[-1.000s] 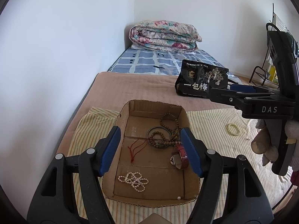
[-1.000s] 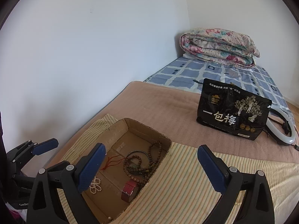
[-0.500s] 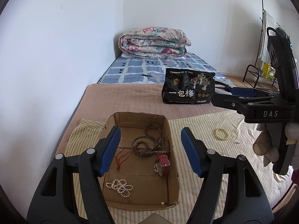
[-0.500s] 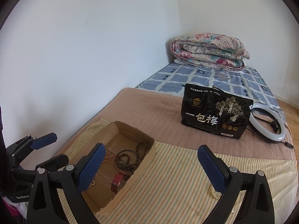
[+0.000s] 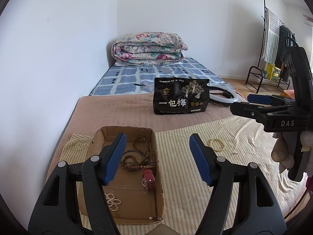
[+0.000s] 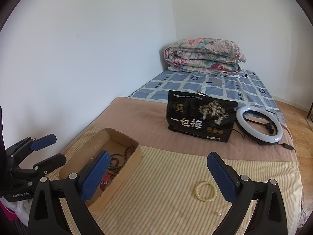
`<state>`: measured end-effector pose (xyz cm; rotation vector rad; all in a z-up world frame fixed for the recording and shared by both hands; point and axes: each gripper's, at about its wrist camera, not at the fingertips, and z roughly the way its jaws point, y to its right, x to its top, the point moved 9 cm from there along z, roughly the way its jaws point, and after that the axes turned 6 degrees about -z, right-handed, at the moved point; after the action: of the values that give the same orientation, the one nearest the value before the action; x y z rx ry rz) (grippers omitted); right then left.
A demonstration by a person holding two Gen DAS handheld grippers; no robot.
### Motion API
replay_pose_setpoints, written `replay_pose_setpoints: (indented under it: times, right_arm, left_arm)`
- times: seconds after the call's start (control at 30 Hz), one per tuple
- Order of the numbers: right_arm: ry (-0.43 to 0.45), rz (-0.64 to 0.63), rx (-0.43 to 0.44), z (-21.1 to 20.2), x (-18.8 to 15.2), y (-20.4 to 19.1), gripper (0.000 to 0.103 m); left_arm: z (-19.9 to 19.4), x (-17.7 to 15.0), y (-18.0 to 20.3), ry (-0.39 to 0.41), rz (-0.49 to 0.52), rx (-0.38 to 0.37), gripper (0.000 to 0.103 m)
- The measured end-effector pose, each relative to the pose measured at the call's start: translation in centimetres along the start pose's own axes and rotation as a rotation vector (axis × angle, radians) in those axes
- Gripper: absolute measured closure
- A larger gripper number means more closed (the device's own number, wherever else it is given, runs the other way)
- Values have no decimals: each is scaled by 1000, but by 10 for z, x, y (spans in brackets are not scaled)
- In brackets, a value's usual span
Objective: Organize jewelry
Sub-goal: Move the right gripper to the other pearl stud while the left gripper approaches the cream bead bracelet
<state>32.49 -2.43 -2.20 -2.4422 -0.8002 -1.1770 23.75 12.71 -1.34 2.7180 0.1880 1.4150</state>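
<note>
A cardboard box [image 5: 97,139] [image 6: 117,184] sits on a striped cloth [image 5: 195,195] on the bed. Inside lie brown bead strands [image 5: 145,156], a red watch [image 5: 149,178], a pearl bracelet [image 5: 113,201] and a loose pearl [image 5: 150,218]. My left gripper [image 5: 157,136] [image 6: 52,149] hangs open and empty above the box's right wall. A cream bead bracelet [image 5: 217,144] [image 6: 206,191] and a tiny pale piece [image 5: 235,152] [image 6: 219,213] lie on the cloth to the right. My right gripper [image 6: 158,153] [image 5: 246,103] stands open and empty over the cloth, with the bracelet just inside its right finger.
A black snack bag [image 6: 201,117] stands behind the cloth on a brown blanket [image 6: 137,117], with a ring light [image 6: 259,125] beside it. A folded floral quilt [image 5: 148,48] lies at the bed's far end. A white wall runs along the left. A clothes rack [image 5: 272,45] stands far right.
Both grippers have drawn back and shifted right, so the box slid left in both views. The cream bracelet has come into the right wrist view. Both pairs of jaws kept their spread.
</note>
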Motion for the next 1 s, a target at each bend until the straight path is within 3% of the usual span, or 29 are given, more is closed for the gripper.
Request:
replay_pose_setpoints:
  times: [0.3,0.5,1.0]
  right_arm:
    - [-16,17,-83,-30,-25,52,3]
    - [-23,80,-92,-45,-43,84,3]
    - [-110,123,-119,-40,-96,124,3]
  left_arm:
    - [11,-1,33,-20,23,-43,34]
    - [20,-4,54,-36,38,-64,34]
    - [61,-16,86,-117,29,-111,34]
